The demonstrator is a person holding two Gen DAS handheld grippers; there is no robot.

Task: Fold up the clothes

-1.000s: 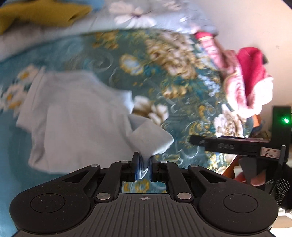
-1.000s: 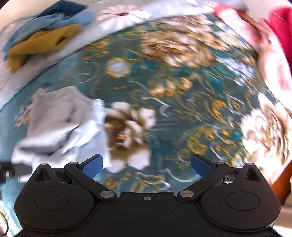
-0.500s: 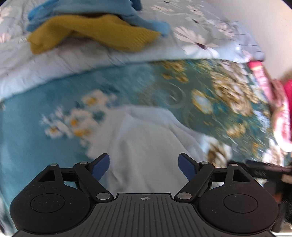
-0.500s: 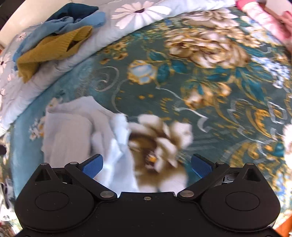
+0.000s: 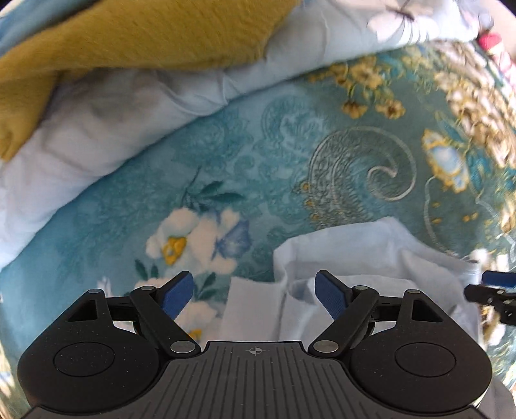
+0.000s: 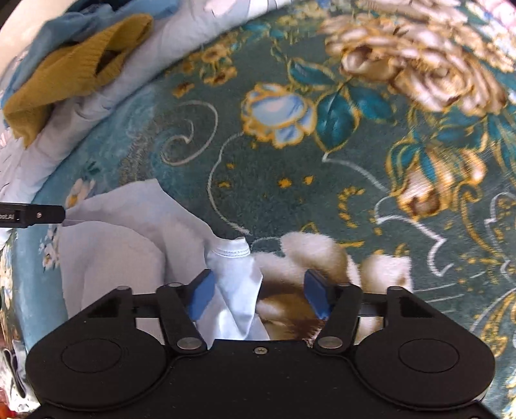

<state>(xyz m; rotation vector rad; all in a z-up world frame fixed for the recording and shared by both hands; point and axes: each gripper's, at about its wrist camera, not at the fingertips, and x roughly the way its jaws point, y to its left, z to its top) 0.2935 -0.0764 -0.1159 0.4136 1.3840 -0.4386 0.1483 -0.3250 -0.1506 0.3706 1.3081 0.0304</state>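
the pale blue garment lies crumpled on the bed. right gripper jaws are closing around its hemmed sleeve: pinch below the hem. left gripper jaws spread over another edge.

One pale-blue shirt on the floral bedspread; beyond its edge, one mustard sweater, one blue garment.

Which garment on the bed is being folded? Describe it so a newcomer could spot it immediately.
On the teal floral bedspread, look at its near edge, just ahead of the right hand-held gripper. The pale blue garment lies crumpled there, plain and thin, unlike the thick mustard knit heaped farther back.
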